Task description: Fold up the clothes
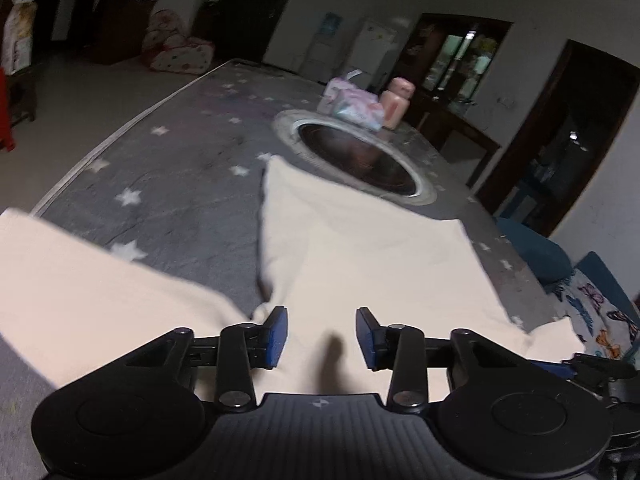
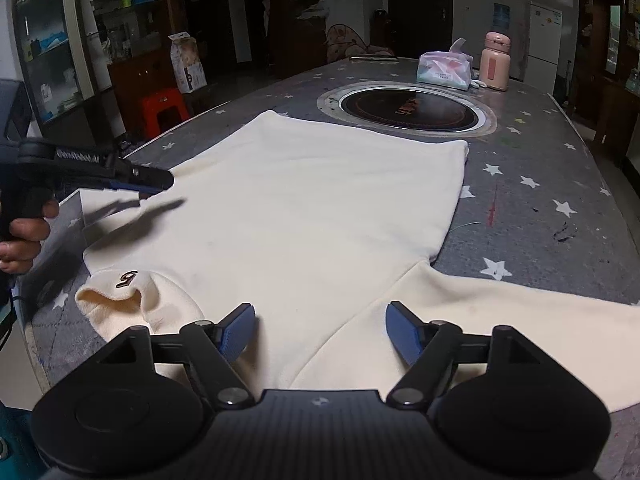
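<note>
A cream sweatshirt [image 2: 312, 208] lies flat on the grey star-patterned table [image 2: 540, 184]; it also shows in the left wrist view [image 1: 360, 248]. One sleeve [image 2: 500, 320] runs out to the right, and the other sleeve cuff [image 2: 136, 300] with a dark "5" mark lies folded in at the left. My right gripper [image 2: 320, 330] is open just above the armpit area, holding nothing. My left gripper [image 1: 322, 332] is open over the cloth and empty; in the right wrist view it [image 2: 154, 182] hovers over the shirt's left edge.
A round black hotplate [image 2: 408, 110] is set into the table beyond the shirt. A tissue pack [image 2: 444, 68] and a pink bottle [image 2: 495, 62] stand at the far end. A red stool [image 2: 164, 108] and shelves are to the left of the table.
</note>
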